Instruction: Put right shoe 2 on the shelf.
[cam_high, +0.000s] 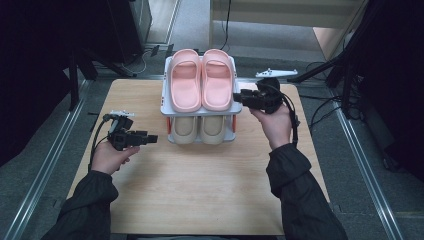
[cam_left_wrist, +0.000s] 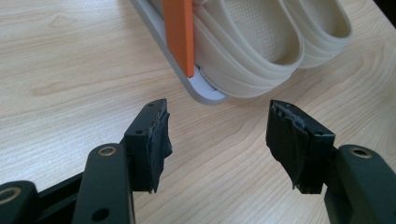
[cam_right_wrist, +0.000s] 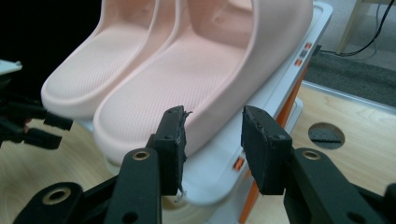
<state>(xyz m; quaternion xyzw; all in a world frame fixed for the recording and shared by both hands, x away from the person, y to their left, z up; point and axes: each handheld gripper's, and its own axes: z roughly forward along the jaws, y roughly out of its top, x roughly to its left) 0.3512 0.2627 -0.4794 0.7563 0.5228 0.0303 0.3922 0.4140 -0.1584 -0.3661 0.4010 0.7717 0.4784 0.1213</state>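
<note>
Left gripper (cam_high: 151, 139) is hovering over the table (cam_high: 200, 185), jaws spread with nothing between them, pointing at the beige slippers (cam_high: 199, 130) on the lower tier of the shoe rack (cam_high: 201, 109). Pink slippers (cam_high: 201, 80) are sitting side by side on the top tier. Right gripper (cam_high: 239, 97) is hanging at the rack's right edge, jaws spread, straddling the nearer pink slipper's side without pinching it.

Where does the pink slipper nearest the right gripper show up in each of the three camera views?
High view: the right-hand pink slipper lies on the rack's top shelf, upper middle, just left of the right gripper.
Left gripper view: not in it; the beige slippers on the lower shelf are there.
Right gripper view: centre, running up from the open jaws, its side wall just above them.
Shared landmark: the white shoe rack with orange posts.
</note>
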